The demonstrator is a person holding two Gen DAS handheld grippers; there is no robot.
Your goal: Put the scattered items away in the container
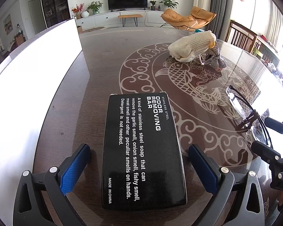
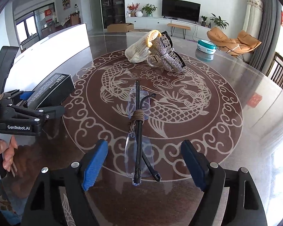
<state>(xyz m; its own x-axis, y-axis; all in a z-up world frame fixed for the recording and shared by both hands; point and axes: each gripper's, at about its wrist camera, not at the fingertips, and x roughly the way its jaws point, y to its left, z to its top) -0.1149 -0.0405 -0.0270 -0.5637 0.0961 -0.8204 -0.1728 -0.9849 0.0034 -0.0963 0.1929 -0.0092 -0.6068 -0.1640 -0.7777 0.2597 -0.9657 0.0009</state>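
1. Straddling the folded glasses (image 2: 139, 141) with my right gripper (image 2: 144, 162), I have its blue pads standing wide apart, one on either side of the lenses and touching neither; nothing is clamped in them.
2. The glasses lie on the glass-topped table (image 2: 226, 131), over the near part of the fish medallion, temples folded and tied with a brown cord, so they should lift as one bundle if I close across the frame.
3. My left gripper (image 1: 139, 167) hangs over the black soap box (image 1: 143, 150). Its pads sit apart, just beside the box's long sides, with a gap showing on each side, so I judge the box is lying free on the table, not gripped.
4. The box rests toward the left edge of the table, near the white container (image 1: 47, 66), whose wall rises just beyond it; that should make for a short carry.
5. Farther across the medallion, a knitted glove (image 2: 139, 50) and sparkly hair claws (image 2: 166, 56) lie heaped together, still to be collected.
6. A teal-lidded round tin (image 2: 206, 46) sits near the far right edge.
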